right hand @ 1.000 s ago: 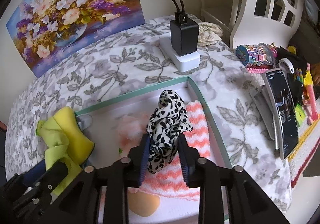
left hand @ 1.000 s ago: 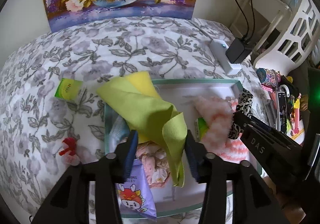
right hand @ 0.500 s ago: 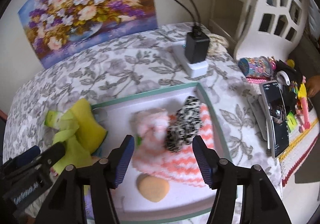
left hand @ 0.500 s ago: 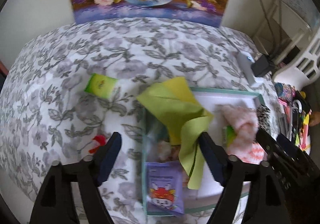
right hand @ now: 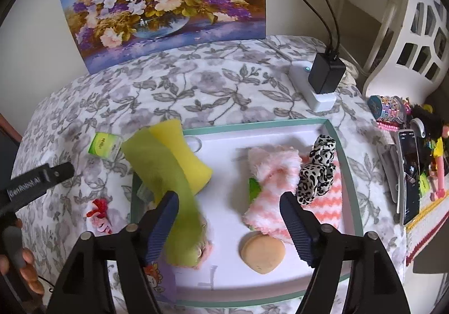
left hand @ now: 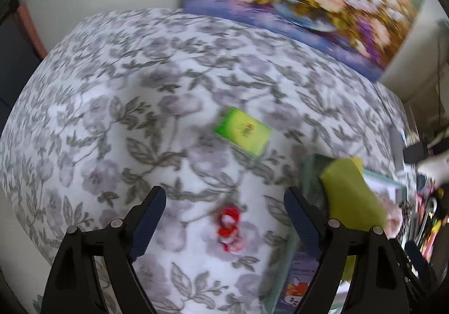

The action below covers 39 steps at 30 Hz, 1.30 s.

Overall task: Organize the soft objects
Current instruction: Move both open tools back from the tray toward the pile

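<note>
The leopard-print scrunchie [right hand: 318,169] rests on the pink-and-white fuzzy cloth [right hand: 283,190] inside the green-rimmed tray [right hand: 352,187]. The yellow-green cloth [right hand: 168,173] drapes over the tray's left rim. The right gripper [right hand: 228,218] jaws have just been opening and hold nothing. The left gripper [left hand: 224,225] jaws, likewise just opening and empty, flank the small red item [left hand: 230,225] on the floral-covered table [left hand: 126,106].

Leopard scrunchie [right hand: 318,169] lies on pink towel [right hand: 280,187]; green cloth [right hand: 171,187], perhaps felt, drapes tray edge.
</note>
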### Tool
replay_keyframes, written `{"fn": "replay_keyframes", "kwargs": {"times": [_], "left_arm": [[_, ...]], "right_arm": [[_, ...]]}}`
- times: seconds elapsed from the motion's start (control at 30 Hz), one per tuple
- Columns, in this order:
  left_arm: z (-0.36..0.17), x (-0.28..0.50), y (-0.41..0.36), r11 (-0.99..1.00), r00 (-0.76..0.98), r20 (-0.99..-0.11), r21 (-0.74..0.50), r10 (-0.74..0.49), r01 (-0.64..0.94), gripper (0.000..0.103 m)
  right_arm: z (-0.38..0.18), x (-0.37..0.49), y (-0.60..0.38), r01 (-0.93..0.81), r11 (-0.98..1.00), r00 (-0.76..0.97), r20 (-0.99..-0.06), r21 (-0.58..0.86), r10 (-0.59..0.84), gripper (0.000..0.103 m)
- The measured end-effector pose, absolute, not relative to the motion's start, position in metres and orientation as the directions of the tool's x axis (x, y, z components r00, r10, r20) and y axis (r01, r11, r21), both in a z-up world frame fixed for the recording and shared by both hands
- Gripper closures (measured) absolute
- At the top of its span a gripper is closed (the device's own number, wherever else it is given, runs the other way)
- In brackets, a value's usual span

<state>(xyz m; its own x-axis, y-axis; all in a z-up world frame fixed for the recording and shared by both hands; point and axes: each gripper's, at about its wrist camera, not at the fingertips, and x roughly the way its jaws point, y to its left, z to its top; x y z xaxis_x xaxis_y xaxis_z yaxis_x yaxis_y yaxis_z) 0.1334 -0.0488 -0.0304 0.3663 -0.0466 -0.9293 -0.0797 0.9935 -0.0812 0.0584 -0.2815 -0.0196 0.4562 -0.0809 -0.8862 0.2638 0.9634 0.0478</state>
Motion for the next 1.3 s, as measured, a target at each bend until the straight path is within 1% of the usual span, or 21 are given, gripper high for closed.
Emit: {"fn": "replay_keyframes", "kwargs": {"times": [0.07, 0.13, 0.17, 0.3, 0.4, 0.57, 0.7, 0.87, 1.0, 1.3], "left_arm": [[-0.030, 0.136, -0.032, 0.989, 0.365, -0.930, -0.095, -0.047, -0.114, 0.015], [-0.029, 0.138, -0.022, 0.985, 0.367, -0.929, -0.102, -0.044, -0.139, 0.010], [-0.029, 0.139, -0.016, 0.983, 0.369, -0.928, -0.104, -0.041, -0.153, 0.009], [-0.029, 0.142, 0.006, 0.972, 0.378, -0.925, -0.115, -0.030, -0.205, 0.008], [-0.028, 0.144, 0.018, 0.966, 0.382, -0.924, -0.118, -0.021, -0.230, 0.008], [-0.028, 0.146, 0.036, 0.954, 0.389, -0.921, -0.138, -0.025, -0.266, 0.008], [-0.029, 0.146, 0.041, 0.953, 0.386, -0.922, -0.142, -0.030, -0.266, 0.008], [-0.029, 0.146, 0.047, 0.953, 0.385, -0.922, -0.143, -0.030, -0.268, 0.008], [-0.028, 0.146, 0.052, 0.953, 0.388, -0.921, -0.138, -0.024, -0.269, 0.008], [-0.034, 0.149, 0.053, 0.958, 0.368, -0.929, -0.131, -0.029, -0.256, 0.008]], "right_arm": [[-0.020, 0.060, -0.281, 0.267, 0.963, 0.454, -0.887, 0.045, -0.085, 0.025], [-0.020, 0.060, -0.281, 0.272, 0.961, 0.453, -0.887, 0.046, -0.086, 0.024], [-0.020, 0.060, -0.280, 0.277, 0.960, 0.454, -0.887, 0.046, -0.089, 0.024], [-0.017, 0.063, -0.273, 0.268, 0.962, 0.465, -0.881, 0.048, -0.086, 0.021], [-0.013, 0.064, -0.267, 0.264, 0.963, 0.477, -0.874, 0.043, -0.092, 0.018], [-0.009, 0.066, -0.256, 0.257, 0.966, 0.492, -0.865, 0.035, -0.100, 0.017], [-0.017, 0.070, -0.243, 0.222, 0.975, 0.475, -0.875, 0.016, -0.094, 0.017], [-0.041, 0.082, -0.228, 0.194, 0.981, 0.433, -0.896, -0.013, -0.097, 0.017], [-0.056, 0.090, -0.223, 0.195, 0.980, 0.398, -0.910, -0.037, -0.114, 0.017], [-0.066, 0.095, -0.225, 0.223, 0.971, 0.373, -0.913, -0.087, -0.167, 0.017]]}}
